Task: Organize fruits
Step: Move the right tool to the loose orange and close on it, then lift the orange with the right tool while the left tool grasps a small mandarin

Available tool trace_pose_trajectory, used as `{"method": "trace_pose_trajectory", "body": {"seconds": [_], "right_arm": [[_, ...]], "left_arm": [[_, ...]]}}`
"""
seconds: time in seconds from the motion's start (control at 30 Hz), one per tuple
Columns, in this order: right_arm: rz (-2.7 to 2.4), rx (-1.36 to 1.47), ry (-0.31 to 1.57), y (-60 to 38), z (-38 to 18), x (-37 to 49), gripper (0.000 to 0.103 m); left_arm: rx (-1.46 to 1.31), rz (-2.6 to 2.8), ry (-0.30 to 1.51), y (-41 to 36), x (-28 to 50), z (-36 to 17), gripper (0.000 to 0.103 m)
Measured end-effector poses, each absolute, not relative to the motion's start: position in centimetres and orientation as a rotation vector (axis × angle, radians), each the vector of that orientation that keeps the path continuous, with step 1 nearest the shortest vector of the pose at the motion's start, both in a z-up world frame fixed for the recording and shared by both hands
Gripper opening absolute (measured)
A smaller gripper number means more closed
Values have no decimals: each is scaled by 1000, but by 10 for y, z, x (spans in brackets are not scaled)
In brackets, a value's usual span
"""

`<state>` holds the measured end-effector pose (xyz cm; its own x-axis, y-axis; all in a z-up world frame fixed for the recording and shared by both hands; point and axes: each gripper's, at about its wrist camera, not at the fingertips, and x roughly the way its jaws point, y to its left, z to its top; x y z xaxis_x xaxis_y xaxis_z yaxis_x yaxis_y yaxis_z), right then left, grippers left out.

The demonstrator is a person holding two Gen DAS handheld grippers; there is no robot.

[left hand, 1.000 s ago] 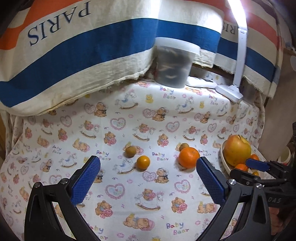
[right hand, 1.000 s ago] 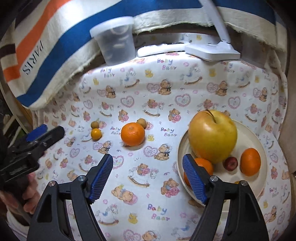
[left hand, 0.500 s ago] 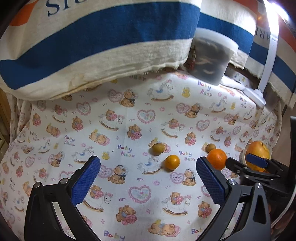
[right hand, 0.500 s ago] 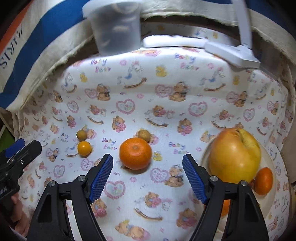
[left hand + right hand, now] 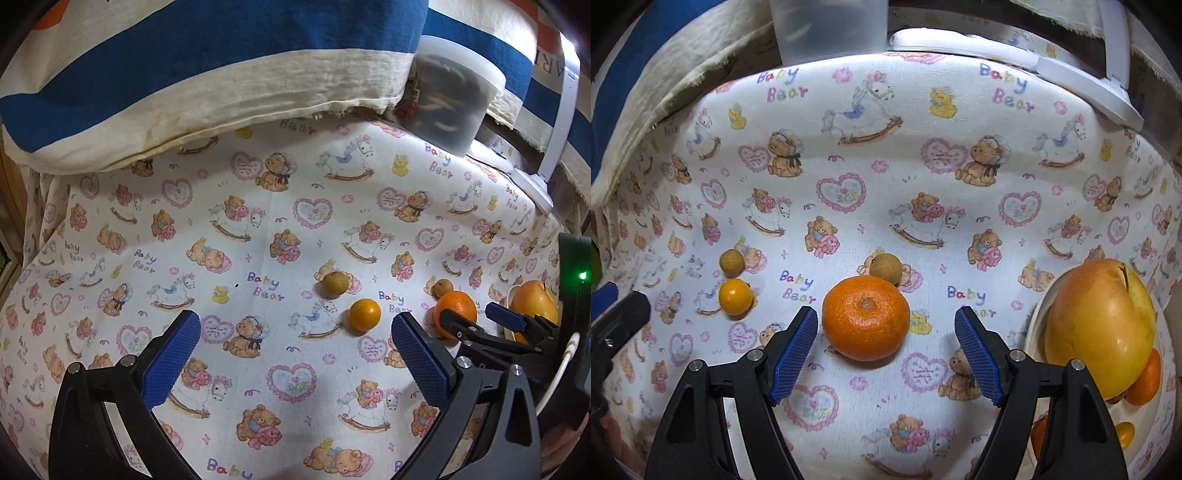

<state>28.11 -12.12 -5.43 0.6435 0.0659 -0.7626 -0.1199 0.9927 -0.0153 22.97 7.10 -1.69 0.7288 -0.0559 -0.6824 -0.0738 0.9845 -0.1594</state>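
Both of my tongs are hanging over the printed baby-bear cloth (image 5: 886, 192), and I am using the big mandarin (image 5: 866, 317) as my landmark. Around it my right gripper (image 5: 886, 339) is reaching with its jaws apart and closing; the blue pads (image 5: 794, 350) are standing on each side of the mandarin's near half, close to it, but they are not pressing on it. The mandarin is lying on the cloth.

Just behind the mandarin, almost touching it, a small brown fruit (image 5: 885, 268) is sitting. Well to the left of the mandarin a small orange kumquat (image 5: 735, 297) is lying, and a second brown fruit (image 5: 731, 262) is lying just behind that one. To the right of the mandarin the cream plate (image 5: 1034, 321) is holding a large yellow-red apple (image 5: 1099, 332), with another orange fruit (image 5: 1145, 376) tucked under the apple's right side.

My left gripper (image 5: 295, 358) is staying wide open with nothing between its pads, and it is pointing at bare cloth to the left of the mandarin (image 5: 456, 308), nearer than the kumquat (image 5: 365, 314). Far behind the mandarin a lidded plastic tub (image 5: 454, 99) and the white base of a lamp (image 5: 1082, 85) are standing at the edge of the striped cloth (image 5: 221, 85).
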Motion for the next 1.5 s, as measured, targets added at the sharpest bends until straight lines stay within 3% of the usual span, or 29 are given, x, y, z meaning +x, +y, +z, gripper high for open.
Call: {"method": "trace_pose_trajectory", "body": {"seconds": [0.07,0.2,0.47,0.7,0.87,0.93,1.3,1.5], "right_arm": [[116,-78,863,-117,-56,282,72],[136,-74,863,-111,-59,283,53],[112,-38,794,-119,-59,269,52],[43,-2,653,-139,-45,252,52],[-58,14,543,-154,-31,247,52],[-63,50,541,-161,-33,248,52],[-13,1,454,-147,-26,235,52],[-22,13,450,-149,-24,234,52]], "left_arm": [[-180,20,760,72,231,-18,103],[-174,24,762,72,232,-20,103],[-148,39,710,69,228,-13,103],[-187,18,681,69,226,-16,81],[-139,-31,694,54,230,-21,76],[-121,-40,706,49,233,-22,69],[-223,-99,879,36,275,-39,60],[-252,-97,900,34,283,-53,47]]}}
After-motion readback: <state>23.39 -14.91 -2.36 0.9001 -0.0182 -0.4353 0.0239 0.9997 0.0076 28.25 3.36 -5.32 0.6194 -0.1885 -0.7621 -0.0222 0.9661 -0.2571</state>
